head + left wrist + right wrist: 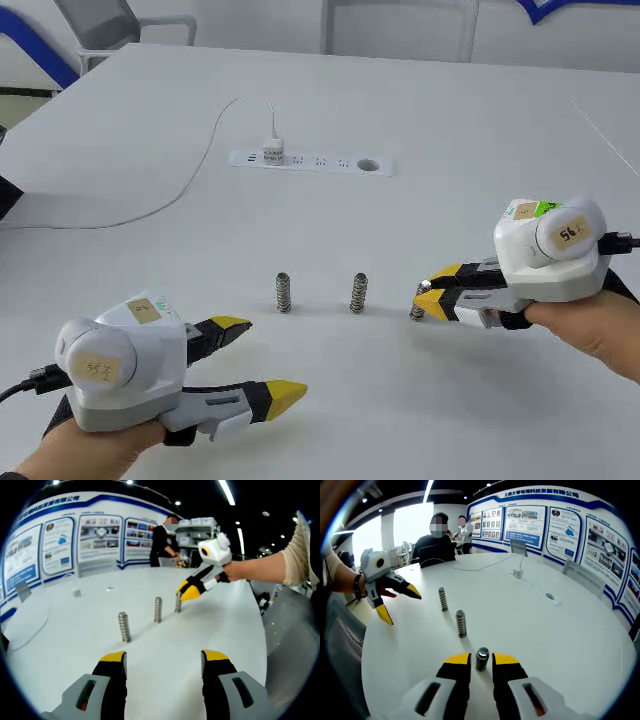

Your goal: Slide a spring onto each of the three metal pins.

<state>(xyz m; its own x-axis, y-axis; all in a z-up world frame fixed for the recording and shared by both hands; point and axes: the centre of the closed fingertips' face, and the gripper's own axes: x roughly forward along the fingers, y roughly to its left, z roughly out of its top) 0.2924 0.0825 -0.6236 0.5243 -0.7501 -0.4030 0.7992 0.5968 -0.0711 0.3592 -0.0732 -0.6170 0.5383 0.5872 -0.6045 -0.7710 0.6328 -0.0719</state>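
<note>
Right gripper jaws closed on third spring between the tips; it looks seated over its pin, base unclear. Left gripper jaws open, empty; first spring and second spring ahead. Final step. Next: release, lift clear.

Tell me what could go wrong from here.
The right gripper has its fingers either side of the third pin; a sideways tug could tip it if it stands loose.
The middle spring stands close ahead; a forward push could knock it.
</note>
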